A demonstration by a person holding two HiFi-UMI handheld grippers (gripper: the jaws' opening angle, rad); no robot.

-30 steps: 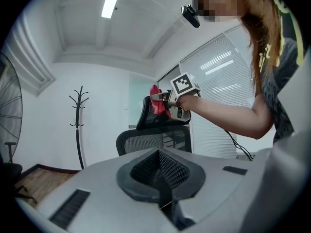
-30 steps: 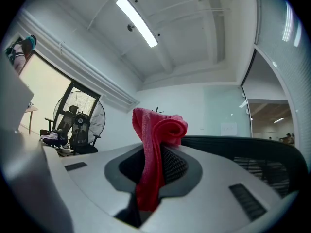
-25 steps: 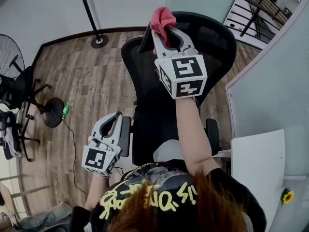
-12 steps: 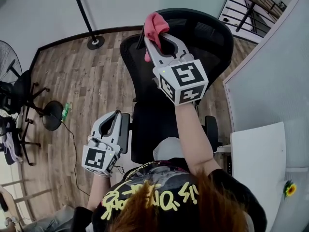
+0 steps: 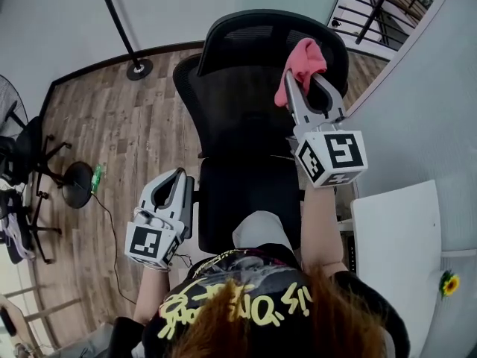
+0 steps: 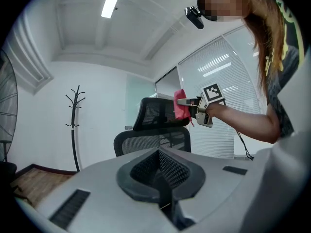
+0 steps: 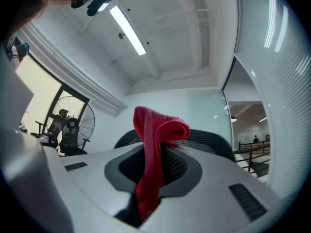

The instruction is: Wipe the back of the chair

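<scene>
The left gripper (image 5: pixel 173 183) hangs pressed together and empty by the seat's left edge. Ahead stands the chair (image 5: pixel 231 110). At its back's top right edge, the right gripper (image 5: pixel 304 88) pinches a red cloth (image 5: pixel 302 57). With nothing steadying it, the chair may swivel away under pressure.

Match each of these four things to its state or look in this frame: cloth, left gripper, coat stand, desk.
Things:
1. cloth
2. left gripper
3. coat stand
4. desk

States:
A. black, upright
B. jaws shut, empty, low beside the chair
C. red, pinched in the jaws of the right gripper
D. white, at the person's right

Pairs: 1-C, 2-B, 3-A, 4-D
</scene>
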